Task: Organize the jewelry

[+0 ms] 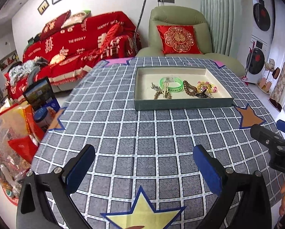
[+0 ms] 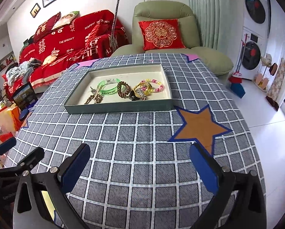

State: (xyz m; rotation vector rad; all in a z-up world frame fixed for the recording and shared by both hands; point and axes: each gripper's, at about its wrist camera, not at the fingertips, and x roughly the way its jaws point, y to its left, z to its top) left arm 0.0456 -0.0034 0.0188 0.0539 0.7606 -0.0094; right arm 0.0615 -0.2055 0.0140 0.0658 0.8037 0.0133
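Note:
A shallow green tray [image 1: 182, 104] [image 2: 117, 108] with a cream inside sits on the far half of the table. It holds a green bangle [image 1: 170, 85] [image 2: 108, 86], a brown coil hair tie [image 1: 189, 90] [image 2: 123, 90], a pink and yellow bead bracelet [image 1: 206, 86] [image 2: 154, 85], metal chains [image 1: 159, 92] [image 2: 94, 97] and a dark clip [image 1: 204, 95] [image 2: 135, 97]. My left gripper [image 1: 144, 158] is open and empty above the near cloth. My right gripper [image 2: 140, 156] is open and empty, also near the front, well short of the tray.
The table wears a grey checked cloth [image 1: 142, 129] with star patches: orange [image 2: 199, 127], yellow [image 1: 142, 213]. The right gripper shows at the right edge in the left wrist view [image 1: 272, 143]. Bags and boxes [image 1: 12, 133] stand left of the table. A green armchair [image 2: 161, 28] and red sofa stand behind.

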